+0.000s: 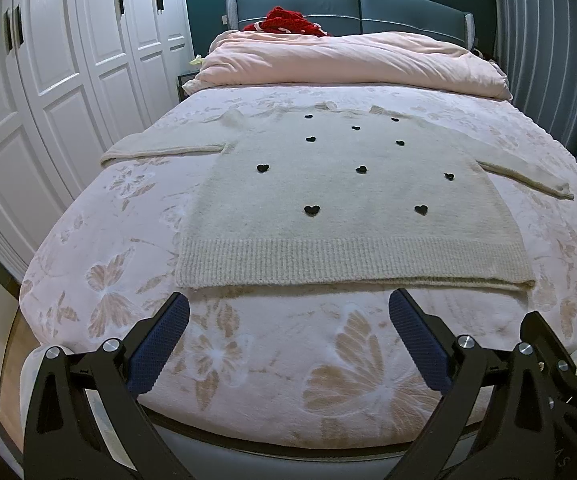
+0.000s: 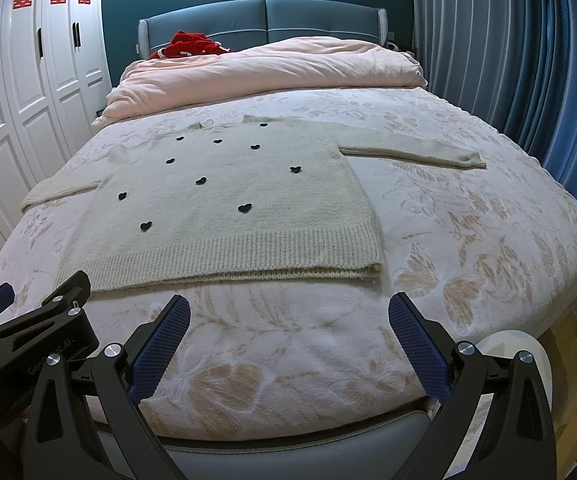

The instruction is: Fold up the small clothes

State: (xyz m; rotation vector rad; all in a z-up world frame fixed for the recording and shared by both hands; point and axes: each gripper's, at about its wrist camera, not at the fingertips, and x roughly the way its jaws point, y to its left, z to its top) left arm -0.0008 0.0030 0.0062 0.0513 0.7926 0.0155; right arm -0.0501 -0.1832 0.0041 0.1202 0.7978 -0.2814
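Note:
A cream knitted sweater (image 1: pixel 340 200) with small black hearts lies flat on the bed, both sleeves spread out, ribbed hem nearest me. It also shows in the right wrist view (image 2: pixel 224 208). My left gripper (image 1: pixel 288 312) is open and empty, just short of the hem at the foot of the bed. My right gripper (image 2: pixel 288 312) is open and empty too, in front of the hem's right part. The right gripper's body shows at the lower right of the left wrist view (image 1: pixel 560 364); the left gripper's body shows at the lower left of the right wrist view (image 2: pixel 28 332).
The bed (image 1: pixel 248 360) has a pink butterfly-print cover. A rolled pink duvet (image 1: pixel 348 60) and a red garment (image 1: pixel 288 22) lie at the head. White wardrobe doors (image 1: pixel 48 80) stand on the left, blue curtains (image 2: pixel 508 60) on the right.

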